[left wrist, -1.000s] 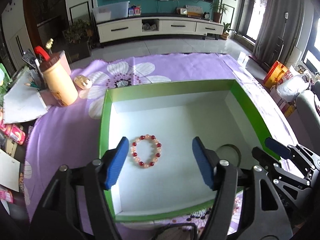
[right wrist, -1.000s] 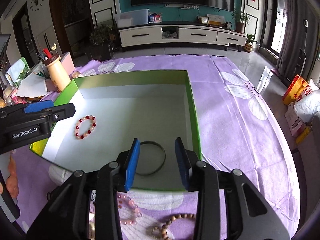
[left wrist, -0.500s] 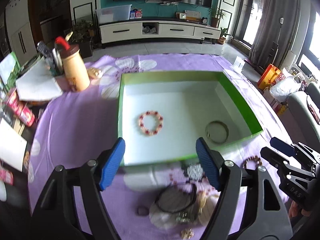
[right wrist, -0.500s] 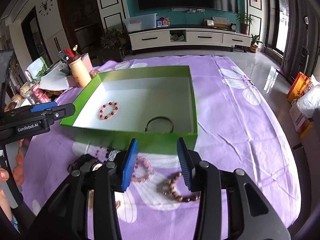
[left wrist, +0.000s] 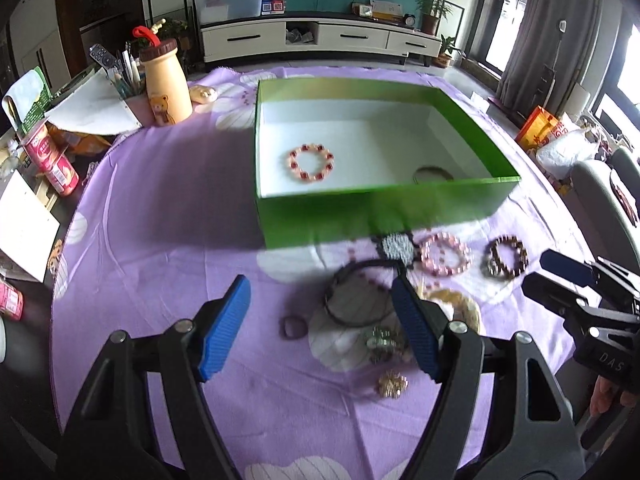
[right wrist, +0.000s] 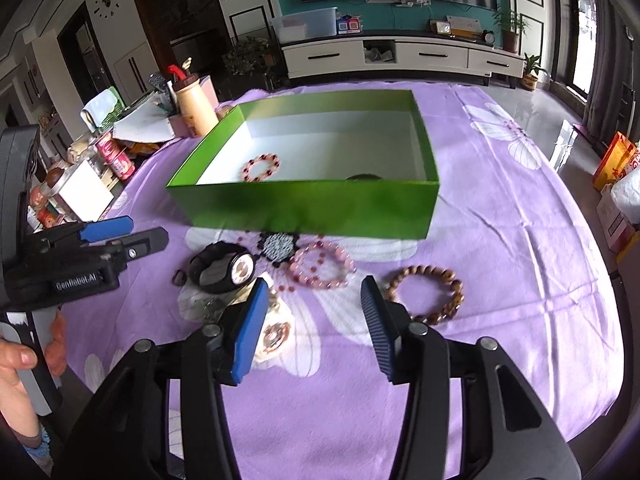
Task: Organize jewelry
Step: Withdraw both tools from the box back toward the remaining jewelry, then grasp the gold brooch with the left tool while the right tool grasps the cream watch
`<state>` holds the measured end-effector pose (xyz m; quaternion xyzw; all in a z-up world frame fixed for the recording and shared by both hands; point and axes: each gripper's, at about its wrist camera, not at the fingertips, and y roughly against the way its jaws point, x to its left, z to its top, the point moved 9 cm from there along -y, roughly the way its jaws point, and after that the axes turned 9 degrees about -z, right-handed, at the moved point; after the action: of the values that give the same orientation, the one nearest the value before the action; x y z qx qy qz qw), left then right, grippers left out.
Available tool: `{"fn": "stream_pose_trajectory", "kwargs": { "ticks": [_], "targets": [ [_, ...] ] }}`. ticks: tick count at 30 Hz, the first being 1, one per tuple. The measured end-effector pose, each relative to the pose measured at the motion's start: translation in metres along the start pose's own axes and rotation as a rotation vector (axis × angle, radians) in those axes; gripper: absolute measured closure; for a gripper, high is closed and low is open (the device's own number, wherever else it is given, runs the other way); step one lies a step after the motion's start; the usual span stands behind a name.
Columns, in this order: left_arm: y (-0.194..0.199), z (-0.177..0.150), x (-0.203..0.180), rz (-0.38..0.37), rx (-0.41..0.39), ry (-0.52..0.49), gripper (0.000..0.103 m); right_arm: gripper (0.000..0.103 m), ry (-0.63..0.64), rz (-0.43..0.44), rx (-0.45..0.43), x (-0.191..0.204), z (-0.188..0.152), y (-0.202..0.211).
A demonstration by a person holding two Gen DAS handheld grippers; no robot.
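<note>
A green box with a white inside stands on the purple cloth. In it lie a red bead bracelet and a dark bangle. In front of the box lie a pink bead bracelet, a brown wooden bead bracelet, a black watch, a black-and-white beaded piece and small gold pieces. My left gripper hangs open over the cloth near the watch. My right gripper hovers by the pink bracelet. Its jaws are opening with nothing held between them.
A tan bear bottle, pens, a red can and papers crowd the table's left side. A hand holds the left gripper's handle. The cloth's front edge is close under both grippers.
Both grippers drew back from above the box's inside to the cloth in front of it. The loose jewelry came into view. The right jaws stand wider than before.
</note>
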<state>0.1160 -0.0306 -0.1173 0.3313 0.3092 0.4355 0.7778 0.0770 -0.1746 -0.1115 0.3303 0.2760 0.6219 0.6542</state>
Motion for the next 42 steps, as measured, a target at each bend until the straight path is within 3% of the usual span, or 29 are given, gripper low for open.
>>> {"fn": "stream_pose_trajectory", "kwargs": {
  "ticks": [8,15,20,25,30,33,42],
  "targets": [
    [-0.014,-0.053,-0.011,-0.023,0.082,-0.055,0.029,0.054,0.002,0.06,0.084,0.028,-0.027,-0.021],
    [-0.028,-0.078,-0.025,-0.055,0.129,-0.112,0.029,0.054,-0.008,0.055,0.146,0.038,-0.037,-0.047],
    [-0.037,-0.081,-0.036,-0.082,0.139,-0.13,0.042,0.056,-0.028,0.043,0.164,0.031,-0.041,-0.055],
    [-0.04,-0.08,-0.039,-0.081,0.126,-0.143,0.067,0.066,-0.025,0.028,0.167,0.022,-0.043,-0.055],
    [-0.04,-0.081,-0.043,-0.08,0.108,-0.165,0.082,0.079,0.005,0.02,0.166,0.024,-0.044,-0.055],
    [-0.039,-0.081,-0.044,-0.079,0.092,-0.172,0.082,0.086,0.015,0.018,0.157,0.026,-0.044,-0.056],
    [-0.029,-0.072,-0.037,-0.13,0.066,-0.11,0.083,0.086,0.007,0.011,0.149,0.019,-0.043,-0.055]
  ]
}}
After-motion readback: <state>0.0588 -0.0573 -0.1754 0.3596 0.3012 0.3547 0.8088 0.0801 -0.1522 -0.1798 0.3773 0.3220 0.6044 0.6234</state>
